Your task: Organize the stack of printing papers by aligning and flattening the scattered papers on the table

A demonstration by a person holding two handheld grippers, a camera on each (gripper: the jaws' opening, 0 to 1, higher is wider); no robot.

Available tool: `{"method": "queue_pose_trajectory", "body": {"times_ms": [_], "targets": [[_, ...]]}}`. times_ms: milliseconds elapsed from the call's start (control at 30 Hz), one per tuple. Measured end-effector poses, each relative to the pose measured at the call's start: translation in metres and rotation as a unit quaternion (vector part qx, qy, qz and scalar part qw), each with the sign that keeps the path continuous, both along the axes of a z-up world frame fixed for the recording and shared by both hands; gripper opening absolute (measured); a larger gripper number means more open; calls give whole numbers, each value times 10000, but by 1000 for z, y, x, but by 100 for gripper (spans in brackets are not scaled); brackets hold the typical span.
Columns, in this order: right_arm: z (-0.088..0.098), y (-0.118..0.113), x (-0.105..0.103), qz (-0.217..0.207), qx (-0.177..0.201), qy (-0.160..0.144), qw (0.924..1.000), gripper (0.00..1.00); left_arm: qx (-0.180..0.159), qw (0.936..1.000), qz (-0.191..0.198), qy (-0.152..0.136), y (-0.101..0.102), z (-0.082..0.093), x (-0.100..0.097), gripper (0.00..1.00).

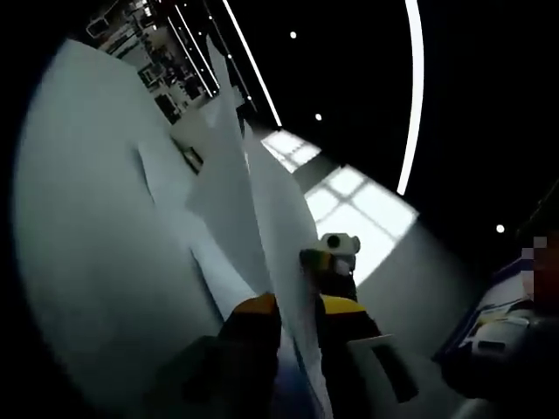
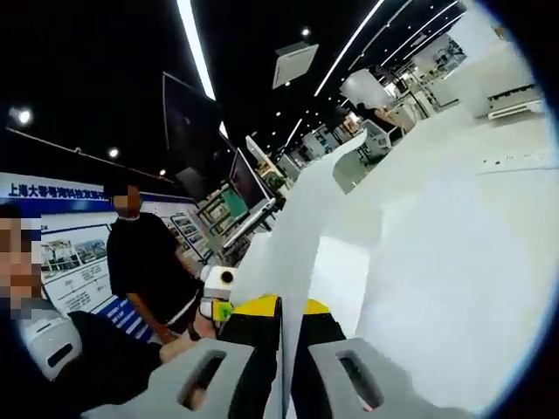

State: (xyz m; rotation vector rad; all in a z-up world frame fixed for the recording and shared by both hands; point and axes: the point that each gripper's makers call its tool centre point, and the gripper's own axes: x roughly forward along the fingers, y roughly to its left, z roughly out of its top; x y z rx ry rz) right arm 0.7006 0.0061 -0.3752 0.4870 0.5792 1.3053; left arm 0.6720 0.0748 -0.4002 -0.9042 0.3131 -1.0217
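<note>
Your left gripper [image 1: 297, 319] is clamped on the white printing paper sheets [image 1: 236, 201], which rise edge-on between its yellow-tipped jaws. Your right gripper [image 2: 291, 336] likewise pinches the sheets above the white table [image 2: 472, 262].

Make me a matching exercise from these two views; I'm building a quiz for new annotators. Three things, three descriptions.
Things:
1. left gripper
2. sheets of paper
3. person in black shirt

Descriptions:
A. standing by a blue-and-white poster wall
B. white, held upright and fanned apart
C. yellow-tipped jaws closed on a sheet's edge

Pairs: 1-C, 2-B, 3-A
</note>
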Motion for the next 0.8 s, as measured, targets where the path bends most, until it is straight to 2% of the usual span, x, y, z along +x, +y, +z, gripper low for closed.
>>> {"method": "queue_pose_trajectory", "body": {"times_ms": [367,800], "targets": [[-1,26,-4,249,-9,60,9997,0,5,10000,-12,-18,3,0,1,20],[2,45,-7,468,5,141,9988,0,11,10000,-13,-26,0,1,-1,20]]}}
